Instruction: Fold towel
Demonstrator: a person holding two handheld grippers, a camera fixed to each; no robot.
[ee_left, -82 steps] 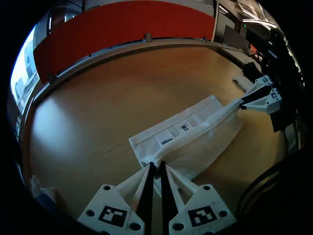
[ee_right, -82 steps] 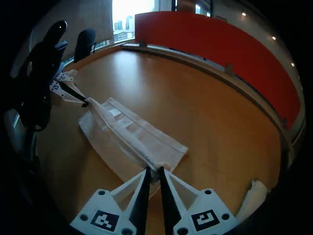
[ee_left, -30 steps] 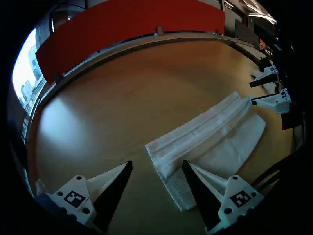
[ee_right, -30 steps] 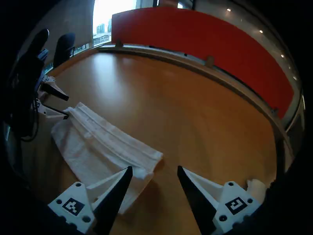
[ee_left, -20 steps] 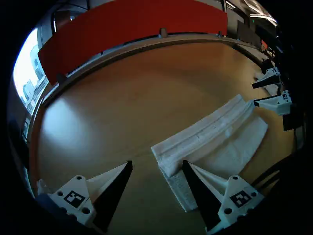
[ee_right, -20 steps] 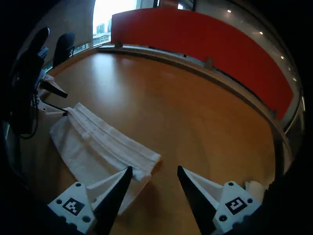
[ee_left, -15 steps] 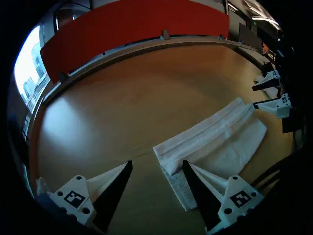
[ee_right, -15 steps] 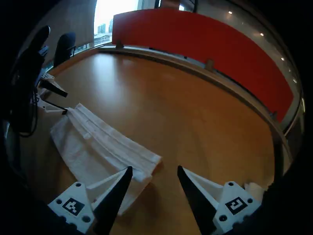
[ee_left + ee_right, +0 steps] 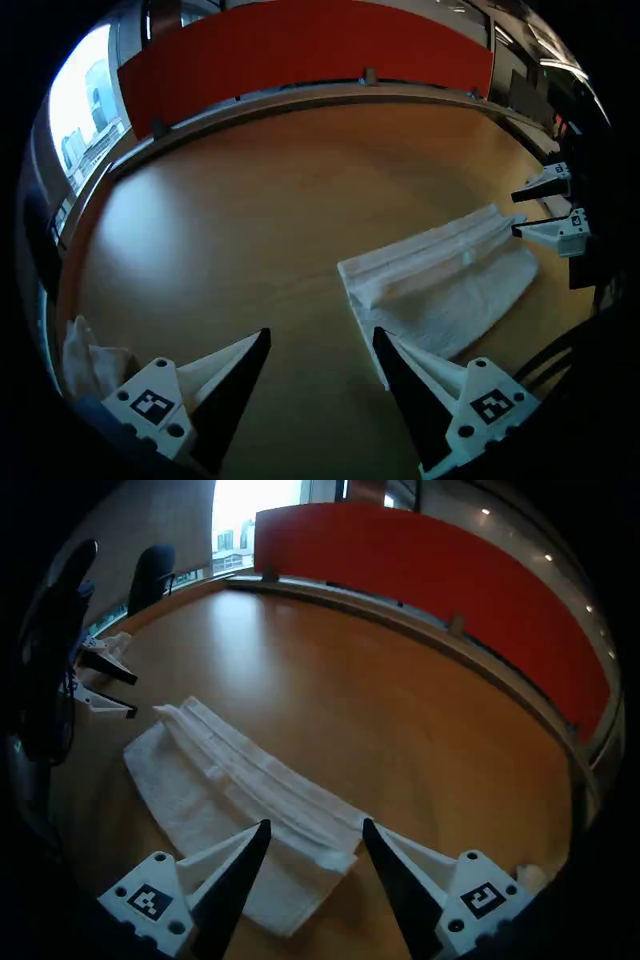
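Left gripper (image 9: pixel 320 334): fingers spread wide apart at the bottom of the left gripper view, nothing between them but bare wood.
Right gripper (image 9: pixel 316 824): fingers also wide apart at the bottom of the right gripper view; the near end of the towel lies in the gap between them, unclamped.
Towel (image 9: pixel 444 276): white, folded into a long strip, lying flat on the tabletop with a narrower ridged layer along its far edge; centre right in the left gripper view, lower left to bottom centre in the right gripper view (image 9: pixel 232 800).
Towel ends: one end lies just ahead of each gripper.
Tabletop (image 9: pixel 240 208): broad, orange-brown wood with a raised rim at the back.
Partition (image 9: pixel 304 48): red panel along the far edge, top of frame.
Crumpled cloth (image 9: pixel 84 360): pale, lower left of the left gripper view.
Chairs (image 9: pixel 152 572): dark, upper left of the right gripper view.
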